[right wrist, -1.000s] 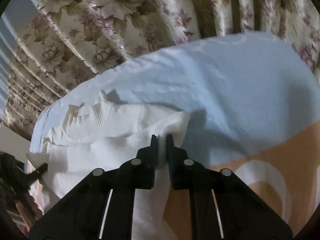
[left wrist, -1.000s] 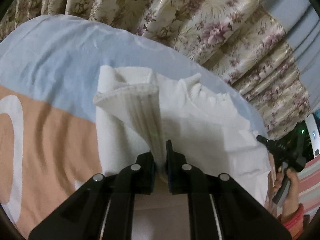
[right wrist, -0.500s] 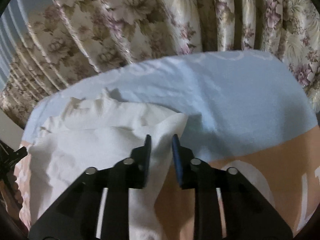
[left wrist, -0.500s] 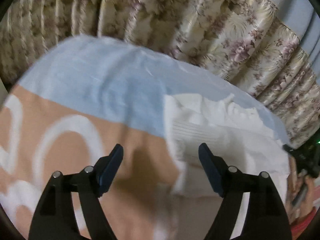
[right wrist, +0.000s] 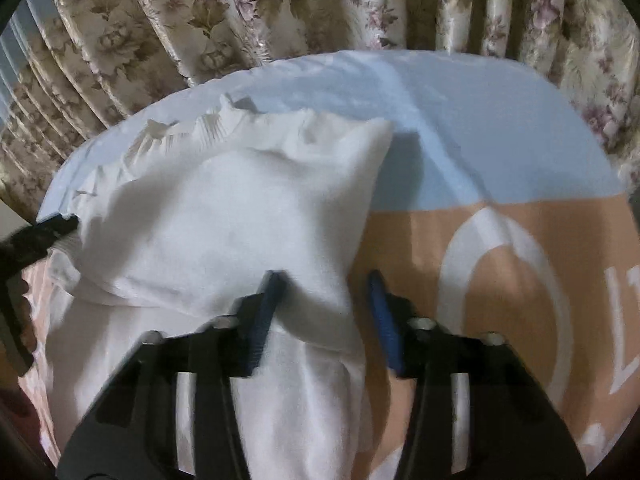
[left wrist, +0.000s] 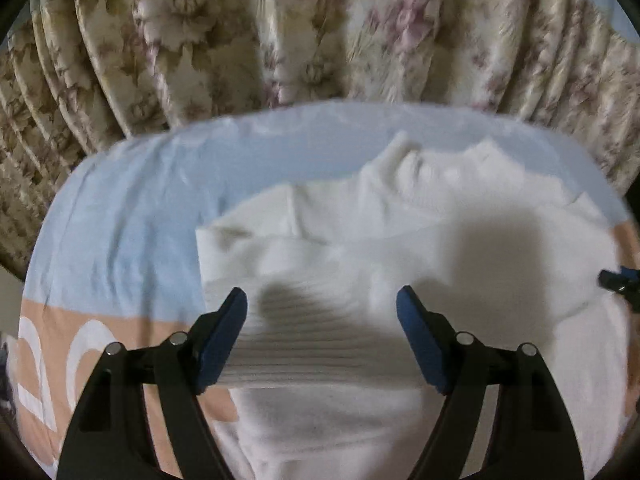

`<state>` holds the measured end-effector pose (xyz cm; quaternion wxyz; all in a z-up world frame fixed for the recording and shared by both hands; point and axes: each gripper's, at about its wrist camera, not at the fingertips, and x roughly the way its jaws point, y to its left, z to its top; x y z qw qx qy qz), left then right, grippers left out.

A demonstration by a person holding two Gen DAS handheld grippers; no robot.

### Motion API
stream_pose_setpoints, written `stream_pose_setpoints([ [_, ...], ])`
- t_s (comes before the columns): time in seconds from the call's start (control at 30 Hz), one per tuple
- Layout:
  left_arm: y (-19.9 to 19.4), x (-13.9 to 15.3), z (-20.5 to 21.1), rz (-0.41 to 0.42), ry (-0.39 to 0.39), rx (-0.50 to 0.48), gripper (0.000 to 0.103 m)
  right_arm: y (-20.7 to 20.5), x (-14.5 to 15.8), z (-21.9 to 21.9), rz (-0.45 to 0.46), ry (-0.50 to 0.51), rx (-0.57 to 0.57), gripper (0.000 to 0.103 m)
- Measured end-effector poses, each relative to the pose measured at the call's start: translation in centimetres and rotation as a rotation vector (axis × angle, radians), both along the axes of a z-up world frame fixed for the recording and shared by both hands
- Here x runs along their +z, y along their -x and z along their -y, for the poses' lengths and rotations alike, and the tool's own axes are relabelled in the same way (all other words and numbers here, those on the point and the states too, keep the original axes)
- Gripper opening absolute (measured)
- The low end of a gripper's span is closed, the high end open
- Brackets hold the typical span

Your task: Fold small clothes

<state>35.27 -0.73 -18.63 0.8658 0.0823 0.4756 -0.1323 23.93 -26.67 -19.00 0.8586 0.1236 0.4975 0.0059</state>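
Observation:
A white knitted garment lies folded over on a bed sheet, its ribbed hem nearest in the left wrist view. My left gripper is open and empty, its jaws wide apart just above the ribbed hem. In the right wrist view the same garment lies with its folded right edge between the fingers of my right gripper, which is open and holds nothing. The left gripper's tip shows at the far left edge of that view.
The bed sheet is pale blue at the far side and orange with white lettering near me. Floral curtains hang close behind the bed's far edge. The right gripper's tip shows at the right edge.
Both grippers let go of the garment and opened; the lifted hem and corner dropped flat. The left gripper swung right, back over the hem. The right jaws widened further.

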Motion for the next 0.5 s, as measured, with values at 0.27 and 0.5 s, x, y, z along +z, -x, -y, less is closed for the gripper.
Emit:
stream_pose_setpoints([
  [0.27, 2.3, -1.5, -0.7, 0.051, -0.048, 0.012, 0.078, 0.2, 0.1, 0.7, 0.048, 0.089, 0.142, 0.024],
  [0.5, 1.9, -1.3, -0.9, 0.034, -0.028, 0.025, 0.078, -2.8, 2.8, 3.5, 0.075, -0.008, 0.043, 0.038],
])
